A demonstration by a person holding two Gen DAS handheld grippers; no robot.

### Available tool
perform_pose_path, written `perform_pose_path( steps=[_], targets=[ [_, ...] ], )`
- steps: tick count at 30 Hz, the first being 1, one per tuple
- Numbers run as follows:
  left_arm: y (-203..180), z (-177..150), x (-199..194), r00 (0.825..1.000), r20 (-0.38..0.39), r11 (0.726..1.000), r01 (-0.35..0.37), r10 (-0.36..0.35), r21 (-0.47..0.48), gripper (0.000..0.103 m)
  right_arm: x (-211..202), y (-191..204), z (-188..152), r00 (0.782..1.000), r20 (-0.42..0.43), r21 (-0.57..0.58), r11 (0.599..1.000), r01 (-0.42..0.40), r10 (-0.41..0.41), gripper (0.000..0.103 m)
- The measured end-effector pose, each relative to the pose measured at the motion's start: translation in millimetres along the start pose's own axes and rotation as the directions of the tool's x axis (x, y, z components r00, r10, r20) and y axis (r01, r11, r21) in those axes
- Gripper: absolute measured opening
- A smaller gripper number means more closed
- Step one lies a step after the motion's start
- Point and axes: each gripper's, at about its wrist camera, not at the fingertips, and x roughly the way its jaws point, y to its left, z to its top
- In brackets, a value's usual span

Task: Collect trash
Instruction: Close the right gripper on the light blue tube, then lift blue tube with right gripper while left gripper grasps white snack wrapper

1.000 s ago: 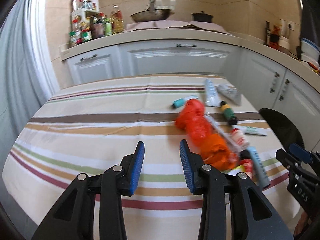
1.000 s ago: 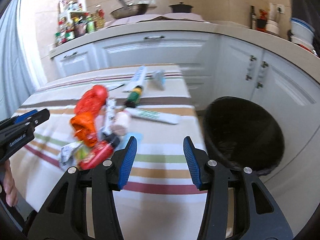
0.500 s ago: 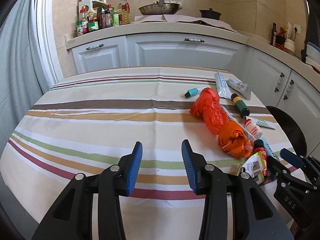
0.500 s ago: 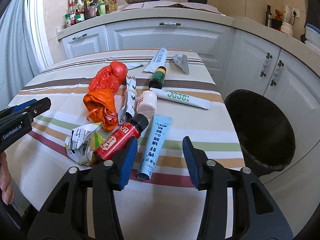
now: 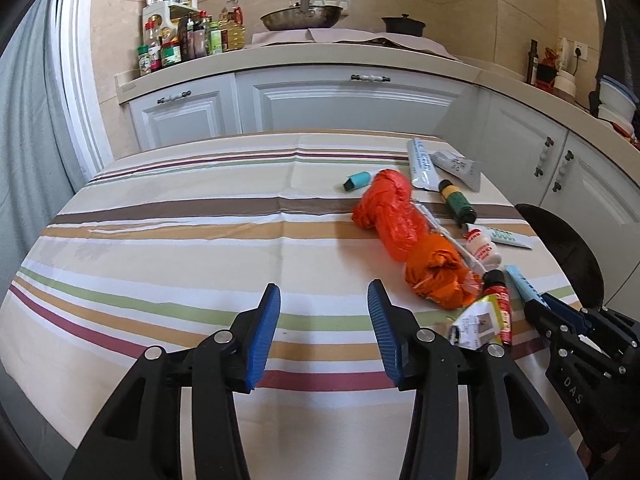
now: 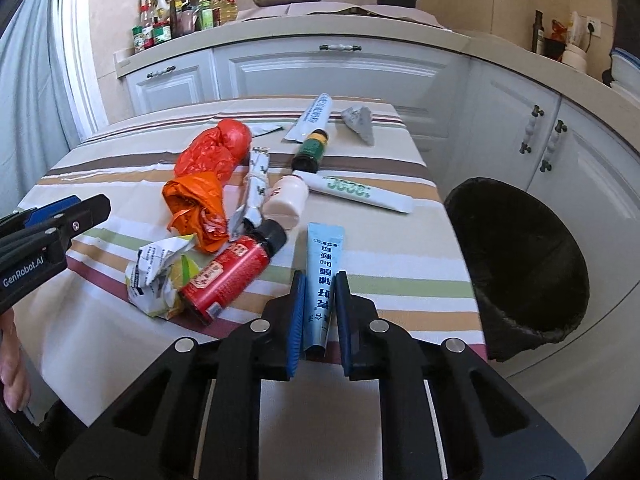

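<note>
We see the black bin point(image 6: 520, 264) standing off the right edge of the striped table point(image 6: 400, 240), lined with a dark bag; its inside is too dark for us to tell whether anything lies in it. Our right gripper point(image 6: 319, 312) has its blue pads drawn narrow against the sides of the light blue tube point(image 6: 324, 276), which lies flat near the table's front edge and points away from us. Just left of the tube we find the red bottle point(image 6: 228, 276) on its side, its black cap toward the white bottle point(image 6: 286, 200), and a crumpled wrapper point(image 6: 160, 276) touching the red bottle's base. Beyond lie two orange plastic bags point(image 6: 200, 184), a green bottle point(image 6: 310, 152), a white toothpaste tube point(image 6: 360, 192) and a grey packet point(image 6: 360, 122). Between tube and bin we see only bare cloth. Our left gripper point(image 5: 324, 332) hovers wide apart over empty stripes, left of the pile, holding nothing
</note>
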Motion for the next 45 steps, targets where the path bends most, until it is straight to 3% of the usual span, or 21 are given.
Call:
perform_pose_path(
  steps=[11,21,31,34,36,45],
  targets=[
    [-35,1,-9,0.999,0.011,0.997,0.044,-0.045,0.056,0.052,-18,-42,-4,0.997,0.054,0.077,0.996,0.042,-0.046,0.015],
    [-74,-4,-8,0.999,-0.001,0.990,0.042,-0.043,0.133,0.055,-26,-86,-16,0.994,0.074,0.159,0.985,0.073,-0.085,0.015],
    [-78,-15,4,0.999,-0.045,0.989,0.026,-0.020,0.142,0.054,-25,-103,-23,0.993,0.071,0.195,0.978,0.074,-0.089,0.015],
    [-76,-18,5,0.998,-0.047,0.989,0.036,-0.029,0.146,0.049,-23,-101,-23,0.994,0.070,0.193,0.979,0.071,-0.086,0.015],
    [-76,-18,4,0.998,-0.041,0.987,0.043,-0.037,0.157,0.039,-22,-101,-23,0.994,0.070,0.193,0.979,0.071,-0.086,0.015],
    [-74,-20,-5,0.998,-0.005,0.981,0.068,-0.068,0.182,0.029,-22,-100,-23,0.994,0.069,0.190,0.979,0.073,-0.088,0.015]
  ],
)
